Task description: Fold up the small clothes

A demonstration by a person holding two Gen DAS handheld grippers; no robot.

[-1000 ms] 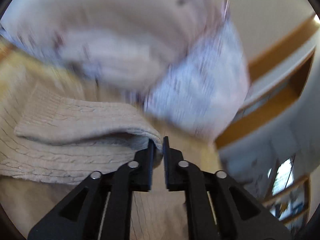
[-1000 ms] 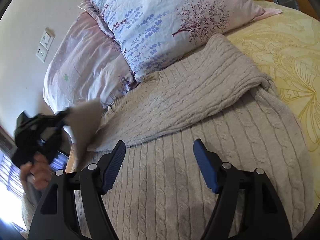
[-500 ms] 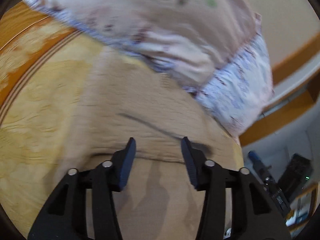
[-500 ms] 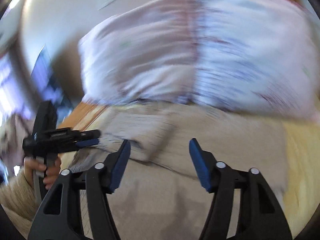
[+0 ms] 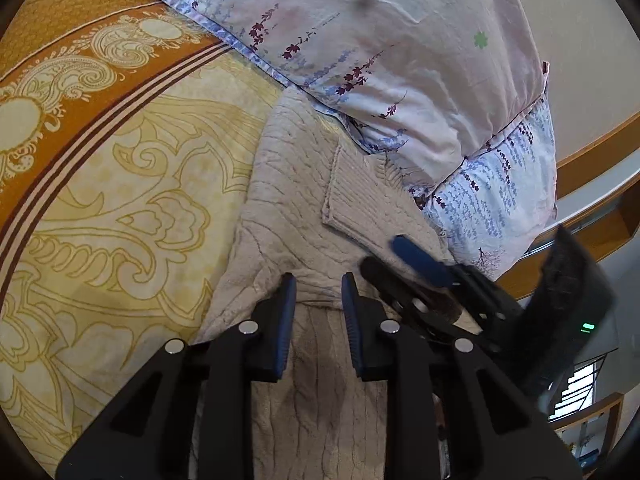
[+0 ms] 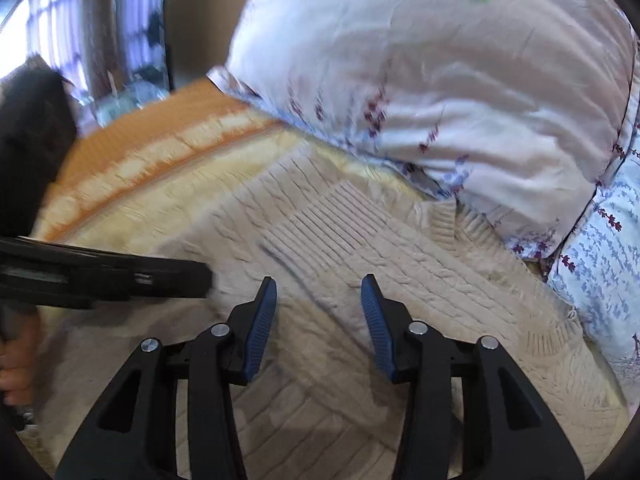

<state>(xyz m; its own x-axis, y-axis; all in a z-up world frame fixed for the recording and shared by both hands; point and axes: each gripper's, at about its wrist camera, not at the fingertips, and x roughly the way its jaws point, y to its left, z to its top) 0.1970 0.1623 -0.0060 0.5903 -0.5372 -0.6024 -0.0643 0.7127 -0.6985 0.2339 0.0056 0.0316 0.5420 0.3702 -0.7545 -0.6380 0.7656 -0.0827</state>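
A beige cable-knit sweater (image 5: 288, 208) lies on the bed against the pillows, one sleeve folded across its body with the ribbed cuff (image 5: 360, 192) on top. My left gripper (image 5: 318, 284) hovers low over a folded edge of the sweater. Its jaws are closing and narrow, with the cloth edge between the tips but not pinched. Just to its right, the right gripper (image 5: 416, 260) shows from the side. In the right wrist view the right gripper (image 6: 319, 280) stands over the sweater (image 6: 360, 240), jaws closing with nothing gripped. The left gripper (image 6: 204, 280) reaches in from the left there.
Two floral pillows (image 5: 380, 40) press on the sweater's far edge. A yellow and orange patterned bedspread (image 5: 120, 200) spreads out to the left. A wooden headboard ledge (image 5: 592, 152) runs at the right. A hand (image 6: 16, 360) holds the left gripper's grip.
The left gripper let go of the sleeve cuff it was shut on, swung away and opened, then narrowed again. The right gripper swept sideways and rolled, and its jaws drew closer together.
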